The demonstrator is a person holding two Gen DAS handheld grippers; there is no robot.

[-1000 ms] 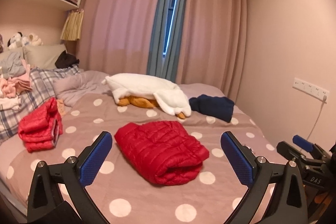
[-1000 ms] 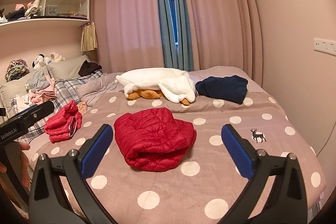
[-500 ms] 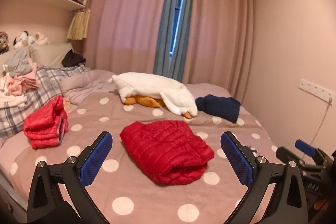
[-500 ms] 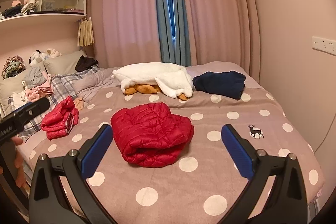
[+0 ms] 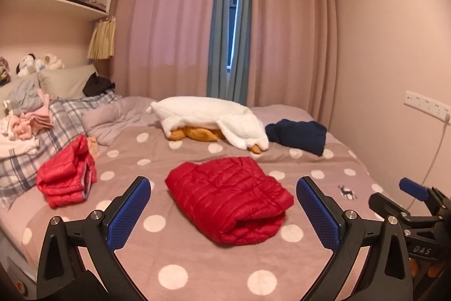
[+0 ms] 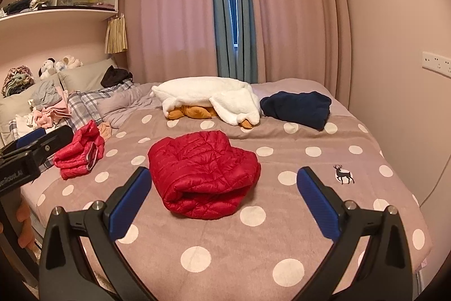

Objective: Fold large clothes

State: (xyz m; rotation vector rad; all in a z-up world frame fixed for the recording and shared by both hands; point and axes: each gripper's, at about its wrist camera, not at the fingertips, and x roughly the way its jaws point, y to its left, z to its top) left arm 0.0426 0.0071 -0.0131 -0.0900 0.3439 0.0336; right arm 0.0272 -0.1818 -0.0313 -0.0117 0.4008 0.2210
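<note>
A red quilted jacket (image 5: 229, 202) lies folded in a bundle on the polka-dot bedspread (image 5: 197, 267); it also shows in the right wrist view (image 6: 201, 174). My left gripper (image 5: 222, 213) is open and empty, held back from the jacket above the bed's near edge. My right gripper (image 6: 222, 205) is open and empty too, also short of the jacket. A second folded red jacket (image 5: 66, 178) lies at the left of the bed, seen in the right wrist view as well (image 6: 80, 153).
A white plush blanket over an orange toy (image 5: 210, 120) and a folded navy garment (image 5: 297, 136) lie at the back. A pile of clothes on pillows (image 5: 25, 114) is at far left. A wall (image 5: 394, 61) with sockets is on the right.
Both grippers have pulled back and risen a little from the bed. The folded jacket has not moved. Both stay open.
</note>
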